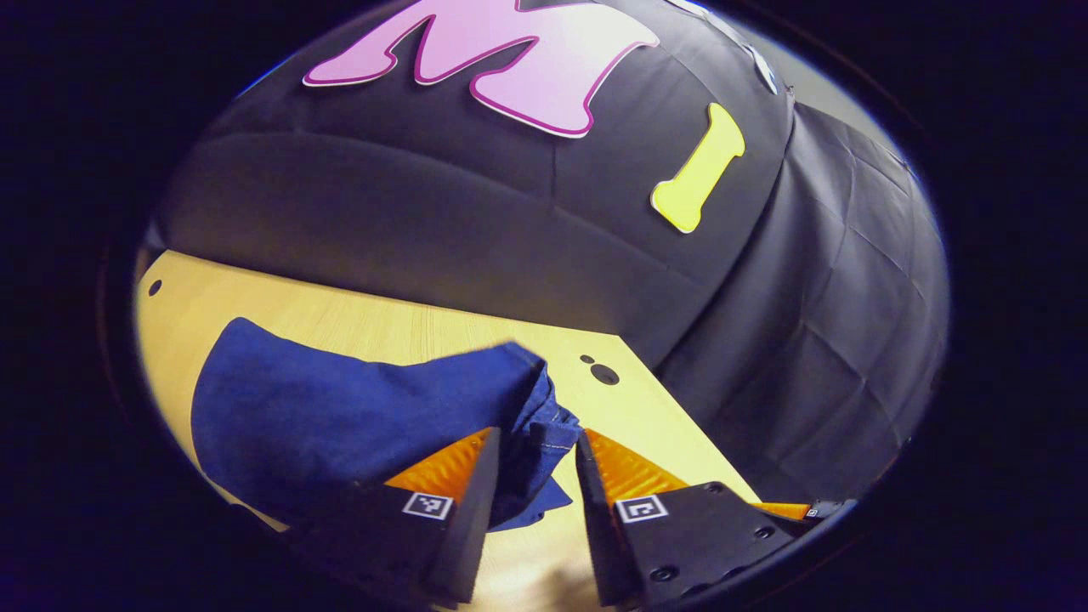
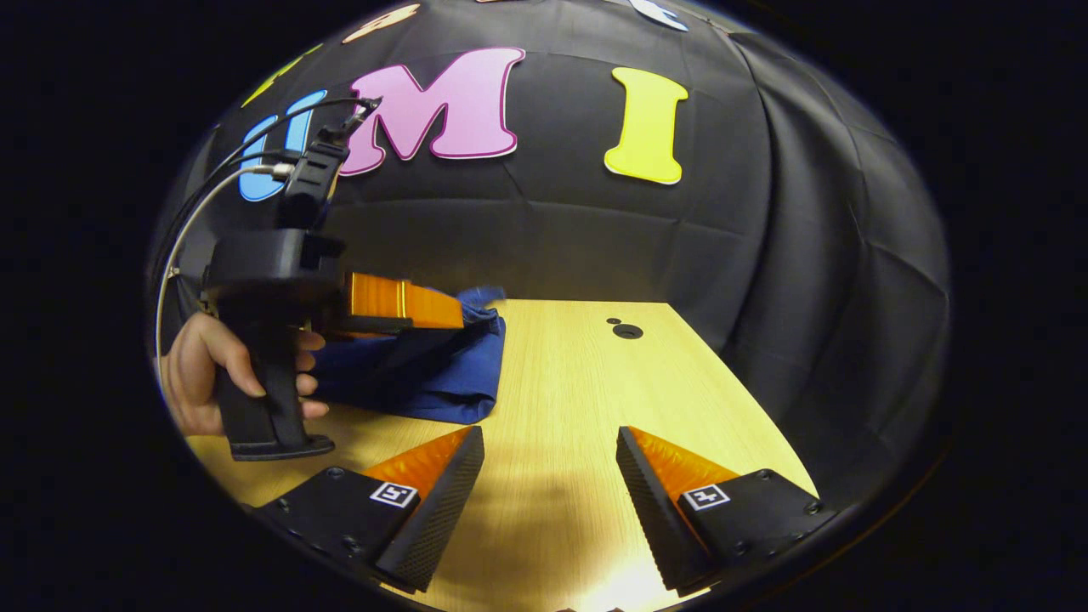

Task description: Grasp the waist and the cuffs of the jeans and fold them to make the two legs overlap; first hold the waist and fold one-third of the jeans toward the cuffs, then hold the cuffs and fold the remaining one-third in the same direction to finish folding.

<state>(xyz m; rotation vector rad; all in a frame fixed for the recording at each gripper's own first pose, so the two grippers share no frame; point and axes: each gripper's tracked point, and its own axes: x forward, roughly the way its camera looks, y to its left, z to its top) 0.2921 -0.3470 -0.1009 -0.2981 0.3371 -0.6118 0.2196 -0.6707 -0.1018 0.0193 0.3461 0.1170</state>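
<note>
Matt blue denim jeans (image 1: 340,416) on a smooth, pale wood-grain table (image 2: 578,382), perhaps laminate; ribbed jaws.

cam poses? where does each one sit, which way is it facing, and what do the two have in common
Left gripper view: rides the left gripper, looks forward along its fingers at a bunched edge of the jeans lying between them, table and booth wall beyond.
Right gripper view: rides the right gripper, fingers apart over bare table; it faces the wall, with the left gripper and the hand holding it at left, over the jeans.
Shared: jeans, table, wall, left gripper.
</note>
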